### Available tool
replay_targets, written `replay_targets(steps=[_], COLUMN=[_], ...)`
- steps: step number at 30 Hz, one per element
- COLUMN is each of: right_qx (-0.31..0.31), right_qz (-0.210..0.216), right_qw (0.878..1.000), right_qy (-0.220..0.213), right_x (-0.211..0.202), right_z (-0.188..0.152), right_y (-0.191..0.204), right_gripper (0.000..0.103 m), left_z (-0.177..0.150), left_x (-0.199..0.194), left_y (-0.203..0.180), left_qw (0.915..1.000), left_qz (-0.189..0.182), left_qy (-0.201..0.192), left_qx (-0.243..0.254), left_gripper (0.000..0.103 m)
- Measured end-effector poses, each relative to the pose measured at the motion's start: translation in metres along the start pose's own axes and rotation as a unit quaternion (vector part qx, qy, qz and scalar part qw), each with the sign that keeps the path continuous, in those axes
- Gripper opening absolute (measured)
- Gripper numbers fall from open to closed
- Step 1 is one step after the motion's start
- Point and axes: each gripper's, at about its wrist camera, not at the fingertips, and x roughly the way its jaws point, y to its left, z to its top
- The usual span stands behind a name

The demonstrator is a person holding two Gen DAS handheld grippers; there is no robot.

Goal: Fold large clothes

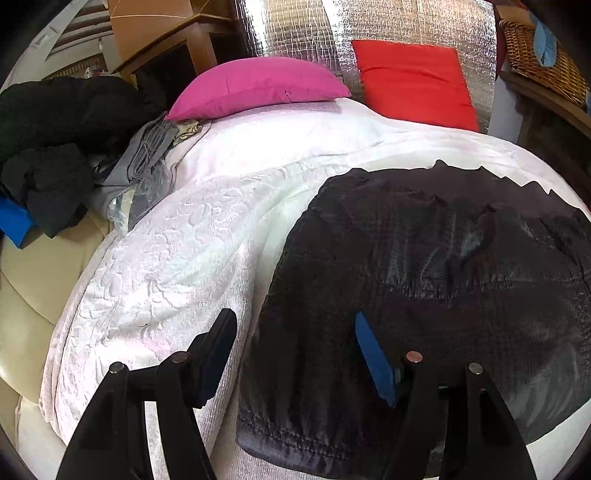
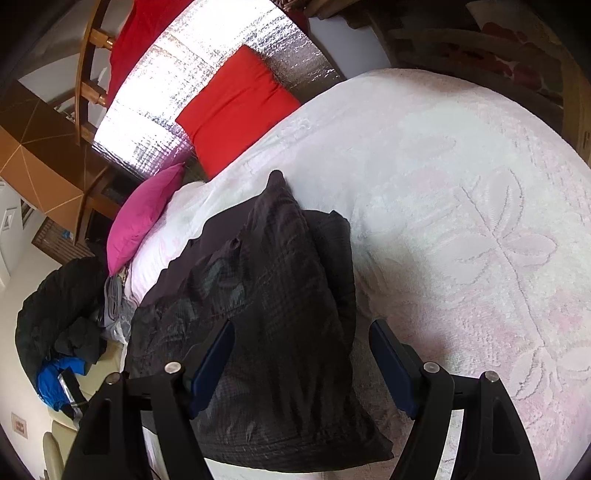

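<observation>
The left claw stands wide, its two fingers spread with nothing pinched between them. Its left finger hangs over the white bedspread, and its blue-padded right finger is over the near left part of the dark jacket; whether that pad touches the cloth cannot be told. The right claw is also wide and holds nothing. Its left finger is over the jacket and its right finger is over the bedspread just past the jacket's right edge, so that edge lies in the gap between the fingers.

The jacket, dark and quilted with a slight sheen, lies spread on the bed, its gathered hem nearest the left claw. At the head of the bed a pink pillow and a red pillow rest against a silver foil sheet. Off the bed's left side sits a pile of dark clothes with some grey cloth beside it.
</observation>
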Motion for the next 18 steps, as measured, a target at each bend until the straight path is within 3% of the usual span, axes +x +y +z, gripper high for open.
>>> replay_targets(steps=[8, 9, 10, 17, 18], right_qx=[-0.005, -0.007, -0.008, -0.007, -0.010], right_qz=[0.017, 0.016, 0.014, -0.036, -0.041], right_qw=[1.000, 1.000, 1.000, 0.999, 0.999], right_qy=[-0.022, -0.024, -0.024, 0.005, 0.008], right_x=[-0.007, -0.007, -0.006, 0.027, 0.032], right_z=[0.004, 0.006, 0.006, 0.004, 0.003], right_y=[0.008, 0.010, 0.012, 0.011, 0.012], right_gripper=[0.080, 0.081, 0.081, 0.080, 0.080], left_z=[0.006, 0.008, 0.008, 0.005, 0.004], left_x=[0.000, 0.001, 0.004, 0.027, 0.026], left_y=[0.014, 0.021, 0.025, 0.029, 0.026], left_qw=[1.0000, 0.9999, 0.9997, 0.9948, 0.9943], left_qz=[0.000, -0.005, -0.012, -0.084, -0.091], left_qy=[-0.005, -0.002, 0.003, 0.048, 0.046], left_qx=[-0.008, -0.016, -0.020, -0.033, -0.029], left_gripper=[0.068, 0.073, 0.082, 0.082, 0.077])
